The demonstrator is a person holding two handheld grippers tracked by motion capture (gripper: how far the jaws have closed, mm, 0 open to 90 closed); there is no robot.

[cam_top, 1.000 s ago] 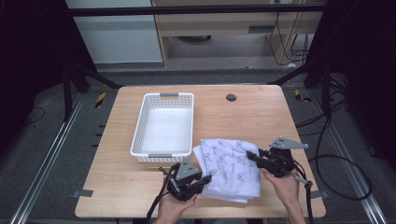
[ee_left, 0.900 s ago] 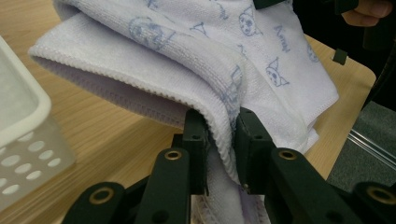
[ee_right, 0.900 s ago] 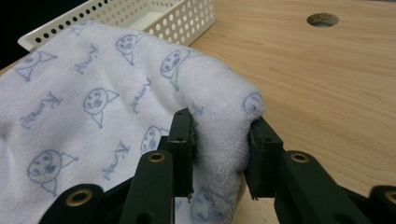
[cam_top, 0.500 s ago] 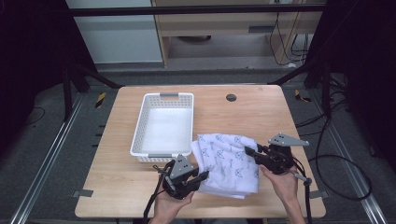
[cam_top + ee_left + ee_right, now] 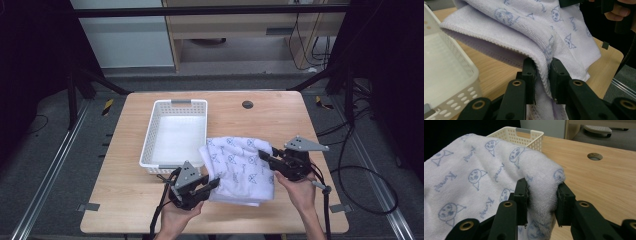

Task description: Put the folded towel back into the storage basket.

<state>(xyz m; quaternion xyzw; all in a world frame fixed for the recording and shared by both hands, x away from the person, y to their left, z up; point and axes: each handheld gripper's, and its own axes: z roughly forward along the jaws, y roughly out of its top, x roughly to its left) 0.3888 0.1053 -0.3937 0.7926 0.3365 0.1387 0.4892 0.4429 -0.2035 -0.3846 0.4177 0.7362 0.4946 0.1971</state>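
Note:
A white towel [image 5: 240, 167] printed with small blue cat faces is folded and held above the wooden table [image 5: 280, 120], right of a white basket [image 5: 175, 132]. My left gripper [image 5: 212, 184] is shut on the towel's near left edge; in the left gripper view the jaws pinch the folded hem [image 5: 544, 72]. My right gripper [image 5: 263, 156] is shut on the towel's far right corner, a thick roll of cloth [image 5: 541, 192] between its jaws. The towel [image 5: 474, 177] sags between the two grippers.
The white perforated basket [image 5: 529, 135] stands empty at the table's left centre, close to the towel's left edge. A round cable hole [image 5: 247, 104] lies in the far part of the table. Cables trail from both grippers off the near edge.
Both grippers have raised the towel off the table and shifted it slightly left toward the basket. The towel now bulges upward between them.

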